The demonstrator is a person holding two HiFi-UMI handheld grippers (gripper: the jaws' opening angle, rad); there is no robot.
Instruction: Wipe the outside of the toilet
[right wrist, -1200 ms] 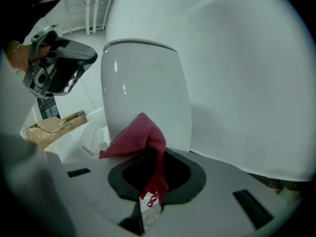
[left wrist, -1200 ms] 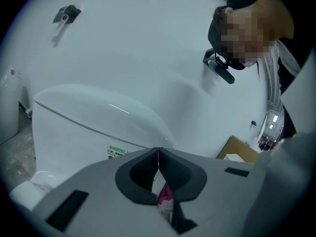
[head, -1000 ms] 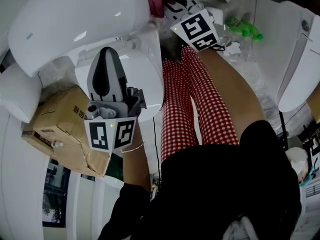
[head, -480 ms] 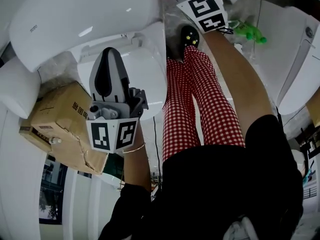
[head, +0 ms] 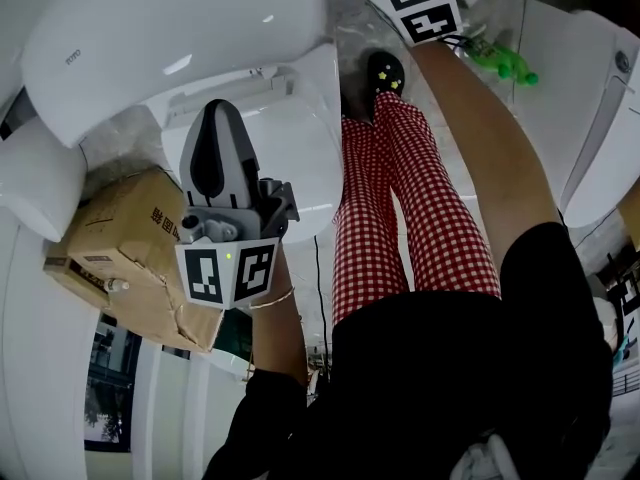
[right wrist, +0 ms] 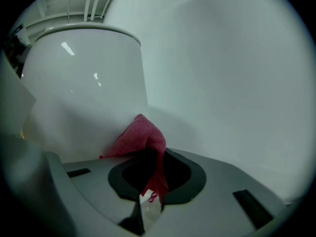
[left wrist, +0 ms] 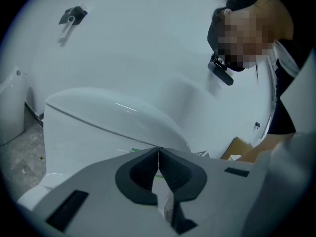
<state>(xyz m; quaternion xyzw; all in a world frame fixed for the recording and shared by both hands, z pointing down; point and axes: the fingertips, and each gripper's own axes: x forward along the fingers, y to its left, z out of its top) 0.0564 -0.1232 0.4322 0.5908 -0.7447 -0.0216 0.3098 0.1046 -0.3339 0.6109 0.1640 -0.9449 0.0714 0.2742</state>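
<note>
The left hand-held gripper (left wrist: 158,158) is held over the closed seat of a white toilet (head: 280,138), its jaws pressed together. A cardboard box (head: 130,238) is seen on the floor just beside the toilet. Farther off, past red-checked trousers (head: 400,208), a red cloth (right wrist: 140,135) is pinched by the right hand-held gripper (right wrist: 154,167) and held against the toilet's curved white outer wall.
</note>
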